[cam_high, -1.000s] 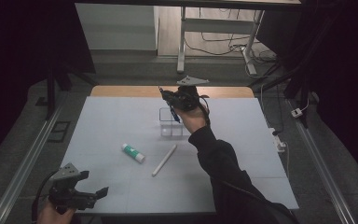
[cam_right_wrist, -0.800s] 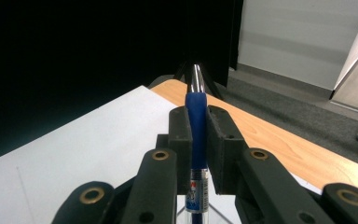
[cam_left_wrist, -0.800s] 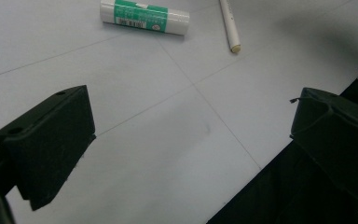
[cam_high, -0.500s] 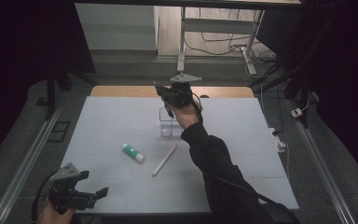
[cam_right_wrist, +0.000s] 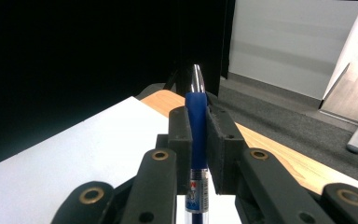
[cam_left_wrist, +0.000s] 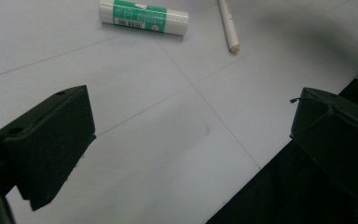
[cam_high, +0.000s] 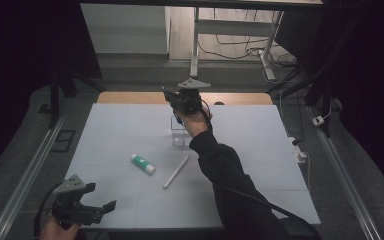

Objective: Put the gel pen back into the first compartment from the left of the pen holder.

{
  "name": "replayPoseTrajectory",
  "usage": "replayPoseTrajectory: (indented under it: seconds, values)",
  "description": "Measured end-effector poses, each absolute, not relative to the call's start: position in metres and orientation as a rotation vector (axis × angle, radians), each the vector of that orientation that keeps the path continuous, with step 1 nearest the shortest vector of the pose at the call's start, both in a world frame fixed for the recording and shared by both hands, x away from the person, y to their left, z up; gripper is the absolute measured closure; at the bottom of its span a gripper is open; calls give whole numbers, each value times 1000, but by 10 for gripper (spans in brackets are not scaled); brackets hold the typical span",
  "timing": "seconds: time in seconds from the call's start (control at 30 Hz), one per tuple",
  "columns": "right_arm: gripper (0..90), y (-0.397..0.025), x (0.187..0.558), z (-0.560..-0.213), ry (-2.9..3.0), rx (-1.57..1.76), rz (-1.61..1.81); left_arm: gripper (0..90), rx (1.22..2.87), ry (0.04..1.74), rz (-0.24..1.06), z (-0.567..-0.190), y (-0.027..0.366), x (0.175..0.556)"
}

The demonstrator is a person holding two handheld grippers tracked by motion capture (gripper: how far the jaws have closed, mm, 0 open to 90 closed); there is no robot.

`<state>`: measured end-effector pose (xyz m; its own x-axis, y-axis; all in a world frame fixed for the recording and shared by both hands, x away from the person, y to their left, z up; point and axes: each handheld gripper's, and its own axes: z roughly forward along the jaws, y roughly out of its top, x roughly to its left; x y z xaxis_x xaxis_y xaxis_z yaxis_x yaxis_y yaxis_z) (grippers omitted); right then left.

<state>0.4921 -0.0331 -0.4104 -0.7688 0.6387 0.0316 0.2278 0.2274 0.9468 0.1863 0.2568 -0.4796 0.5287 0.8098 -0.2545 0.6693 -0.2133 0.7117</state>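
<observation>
My right gripper [cam_high: 172,100] hangs over the far middle of the white table, above a small clear holder [cam_high: 181,134], shut on a blue pen [cam_right_wrist: 196,126]. In the right gripper view the pen's silver tip points up past the closed jaws. A green-labelled glue stick [cam_high: 143,163] [cam_left_wrist: 143,17] and a white marker [cam_high: 176,171] [cam_left_wrist: 228,24] lie on the table's middle. My left gripper [cam_high: 104,206] rests at the near left corner, open; in the left gripper view its jaws stand wide apart over bare table.
The white table mat [cam_high: 260,145] ends at a wooden strip [cam_high: 130,97] on the far side. Metal rails [cam_high: 25,175] run along both sides. A power strip and cable [cam_high: 297,150] lie off the right edge. A desk frame [cam_high: 230,30] stands beyond.
My right gripper has moved a little left and up with the blue pen, and has tilted. The left gripper has stayed put.
</observation>
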Motion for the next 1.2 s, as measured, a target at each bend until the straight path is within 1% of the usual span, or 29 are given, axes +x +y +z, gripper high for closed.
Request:
replayPoseTrajectory:
  seconds: [0.63, 1.0, 1.03, 1.1, 1.2]
  values:
    - [796, -31, 491, -434, 2199, 791, 1497, 0, 1951, 1202, 219, -480, 257, 186]
    - [785, -38, 489, -447, 2266, 819, 1440, 0, 1953, 1202, 221, -480, 257, 186]
    - [781, -39, 489, -447, 2272, 820, 1436, 0, 1953, 1203, 220, -480, 257, 186]
    - [732, -40, 488, -447, 2280, 821, 1442, 0, 1951, 1203, 218, -480, 257, 186]
    - [700, -42, 487, -441, 2287, 811, 1450, 0, 1949, 1203, 217, -480, 257, 186]
